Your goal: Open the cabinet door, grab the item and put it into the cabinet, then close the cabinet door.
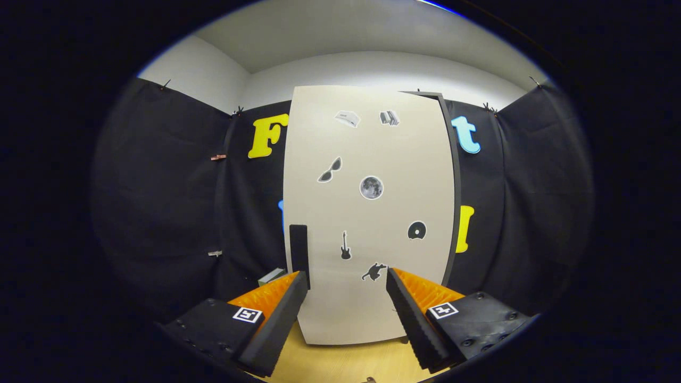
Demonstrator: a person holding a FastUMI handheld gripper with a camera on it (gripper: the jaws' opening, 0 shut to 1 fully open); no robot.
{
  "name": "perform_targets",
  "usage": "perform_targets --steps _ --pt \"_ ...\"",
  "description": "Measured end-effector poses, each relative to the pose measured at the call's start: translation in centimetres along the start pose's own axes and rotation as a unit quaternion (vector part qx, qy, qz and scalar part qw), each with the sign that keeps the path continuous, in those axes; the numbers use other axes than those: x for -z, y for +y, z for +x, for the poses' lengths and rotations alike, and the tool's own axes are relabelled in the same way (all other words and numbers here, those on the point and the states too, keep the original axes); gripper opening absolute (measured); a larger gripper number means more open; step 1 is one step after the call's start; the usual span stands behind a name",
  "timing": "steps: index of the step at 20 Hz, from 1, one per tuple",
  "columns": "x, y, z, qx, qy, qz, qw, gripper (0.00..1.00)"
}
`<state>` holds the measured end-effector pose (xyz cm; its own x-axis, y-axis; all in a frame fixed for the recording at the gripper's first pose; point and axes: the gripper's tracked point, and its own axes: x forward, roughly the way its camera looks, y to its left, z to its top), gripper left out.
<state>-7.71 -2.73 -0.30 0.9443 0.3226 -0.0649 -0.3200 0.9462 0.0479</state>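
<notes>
Gripper view. The tongs (347,290) stand with their two fingers (279,314) spread wide apart, nothing between them, both pointing forward at a tall, cream-white flat-panelled cabinet (370,213) that stands upright just beyond the tips, its long axis vertical. The cabinet door (372,159) faces the tongs squarely and appears closed, though a thin dark edge (451,186) down its right side leaves it uncertain whether the door sits fully flush. A narrow dark vertical handle (299,252) lies on the door's left margin, just above and beyond the left finger's tip; its lower end is hidden behind that finger. Small stickers dot the door: sunglasses (330,170), a moon disc (371,187), a guitar (346,246), a dark disc (416,230), a cat-like figure (374,272) close to the right finger's tip, and two pale shapes (367,118) near the top, too small to identify. The cabinet's base rests on a light wooden tabletop (340,361), visible between and below the fingers. A small pale grey box-like object (271,276) peeps out beside the cabinet, just left of the left fingertip, mostly cut off by the finger; whether it is the item to be stored cannot be told.
</notes>
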Motion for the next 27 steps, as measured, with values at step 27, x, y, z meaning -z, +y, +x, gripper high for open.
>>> perform_targets --steps 27 --pt "-0.7 -2.7 -0.4 0.045 -0.011 0.003 0.999 0.96"
